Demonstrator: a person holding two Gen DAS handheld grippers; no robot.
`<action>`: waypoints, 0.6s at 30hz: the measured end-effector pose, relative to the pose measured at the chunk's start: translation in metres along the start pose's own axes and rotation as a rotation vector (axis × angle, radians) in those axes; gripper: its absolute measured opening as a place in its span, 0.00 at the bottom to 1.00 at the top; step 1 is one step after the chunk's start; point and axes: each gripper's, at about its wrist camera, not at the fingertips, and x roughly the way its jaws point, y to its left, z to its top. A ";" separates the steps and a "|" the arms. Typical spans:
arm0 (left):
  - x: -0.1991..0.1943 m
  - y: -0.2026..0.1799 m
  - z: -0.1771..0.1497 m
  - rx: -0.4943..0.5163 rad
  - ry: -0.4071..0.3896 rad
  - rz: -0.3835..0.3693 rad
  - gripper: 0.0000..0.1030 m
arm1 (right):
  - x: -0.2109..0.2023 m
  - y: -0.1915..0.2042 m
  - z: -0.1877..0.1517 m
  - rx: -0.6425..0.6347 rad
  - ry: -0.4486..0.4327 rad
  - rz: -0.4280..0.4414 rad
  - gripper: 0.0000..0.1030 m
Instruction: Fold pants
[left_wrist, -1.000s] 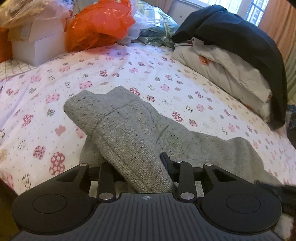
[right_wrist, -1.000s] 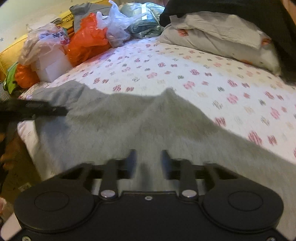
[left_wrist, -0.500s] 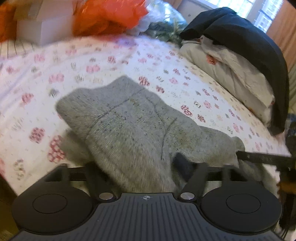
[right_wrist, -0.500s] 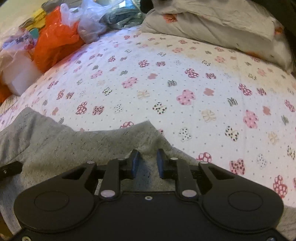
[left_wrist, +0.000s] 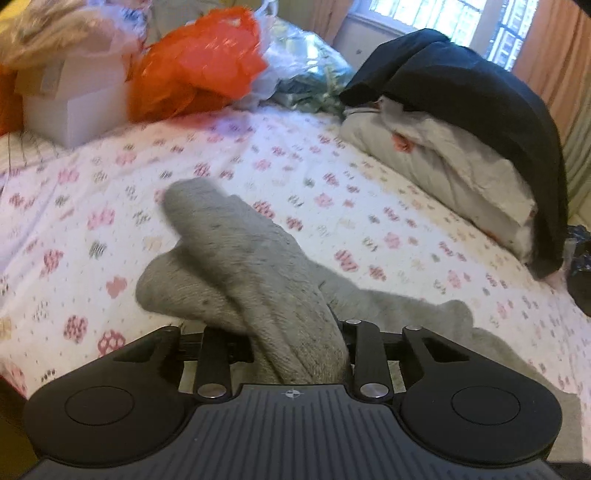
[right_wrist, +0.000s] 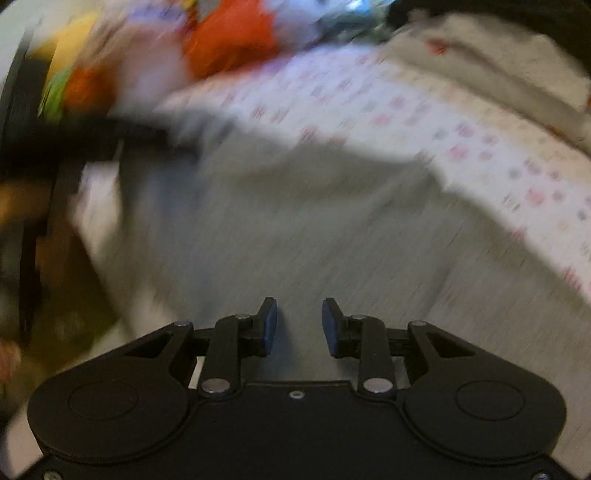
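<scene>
The grey knit pants (left_wrist: 255, 266) lie on the flowered bedsheet (left_wrist: 369, 192). My left gripper (left_wrist: 295, 347) is shut on a bunched fold of the pants, which drapes forward over its fingers and hides the pads. In the blurred right wrist view the pants (right_wrist: 295, 221) spread flat below my right gripper (right_wrist: 299, 325). Its blue-padded fingers (right_wrist: 269, 325) stand apart with nothing between them. The left gripper shows as a dark blur at the left (right_wrist: 92, 136).
An orange plastic bag (left_wrist: 195, 70), a white box (left_wrist: 74, 107) and other bags sit at the far side of the bed. A pale pillow (left_wrist: 443, 170) under a dark garment (left_wrist: 480, 96) lies at the right. The bed's near edge is at the left.
My right gripper has let go of the pants, opened and pulled back fast over the flat cloth. My left gripper still holds its fold, which has swung and bunched narrower.
</scene>
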 end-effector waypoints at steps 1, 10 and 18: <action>-0.005 -0.007 0.002 0.019 -0.014 0.001 0.28 | 0.002 0.006 -0.009 -0.011 -0.017 -0.008 0.40; -0.098 -0.112 0.005 0.283 -0.241 -0.103 0.27 | -0.071 -0.032 -0.014 0.137 -0.223 0.026 0.56; -0.116 -0.260 -0.077 0.572 -0.179 -0.360 0.27 | -0.130 -0.130 -0.076 0.439 -0.252 -0.157 0.56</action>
